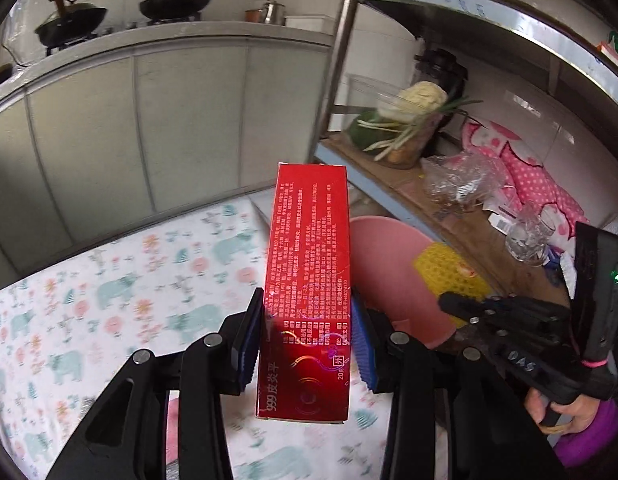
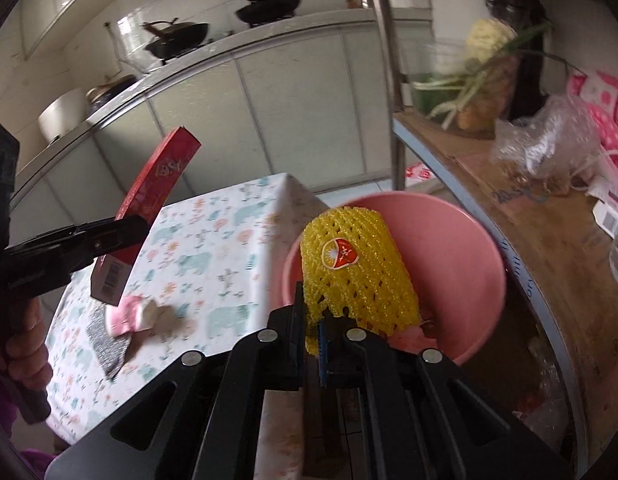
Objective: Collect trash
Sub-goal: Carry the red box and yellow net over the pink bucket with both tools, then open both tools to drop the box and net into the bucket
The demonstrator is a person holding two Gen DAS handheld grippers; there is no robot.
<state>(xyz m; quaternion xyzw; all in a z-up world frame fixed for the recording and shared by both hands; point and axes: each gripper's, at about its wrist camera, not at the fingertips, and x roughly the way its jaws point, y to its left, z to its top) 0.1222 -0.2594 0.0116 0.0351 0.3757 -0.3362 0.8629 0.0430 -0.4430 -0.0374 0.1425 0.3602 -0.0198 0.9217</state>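
While the left tool [image 1: 307,344] clamps a red box [image 1: 309,280], the right tool [image 2: 312,320] pinches yellow foam netting [image 2: 355,268] over the pink bin [image 2: 461,248].

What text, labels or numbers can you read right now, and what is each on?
"999皮炎平" and "20g": red box held by the left gripper.
Small white print on the box: too small to read.
Barcode on the box end: digits unreadable.
Sticker on the yellow foam net in the right gripper: unreadable.
"DAS" on the right gripper's body: faint.
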